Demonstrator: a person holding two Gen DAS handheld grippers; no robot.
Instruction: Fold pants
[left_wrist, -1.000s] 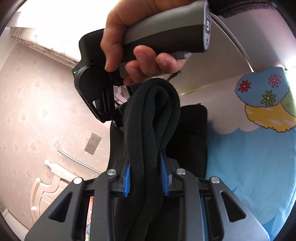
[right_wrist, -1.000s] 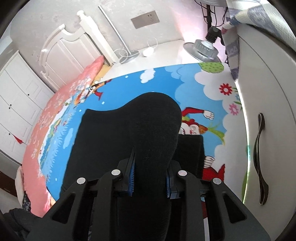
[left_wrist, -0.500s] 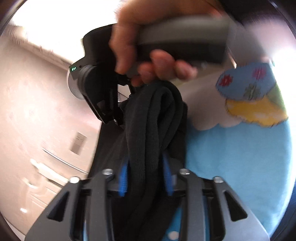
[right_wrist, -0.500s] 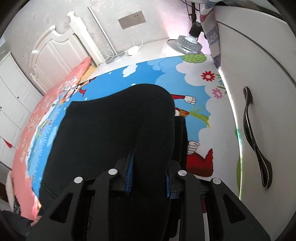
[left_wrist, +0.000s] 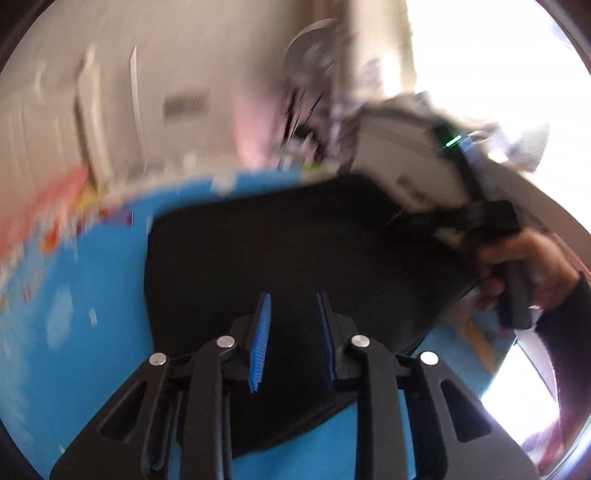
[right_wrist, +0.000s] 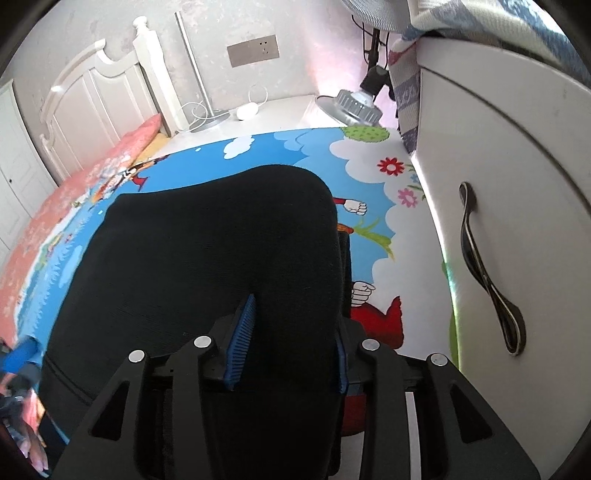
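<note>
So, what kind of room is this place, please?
Most likely a bedroom, perhaps a child's: a white headboard with a pink bed cover below it, a cartoon play mat under the black pants, and a white cabinet.

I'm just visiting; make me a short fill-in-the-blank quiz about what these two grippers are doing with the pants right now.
1. The pants are coloured ____.
2. The right gripper is shut on the ____.
3. The left gripper has its jaws ____, gripping nothing.
4. The pants lie on a cartoon mat whose ground colour is ____.

Missing words: black; pants; open; blue
</note>
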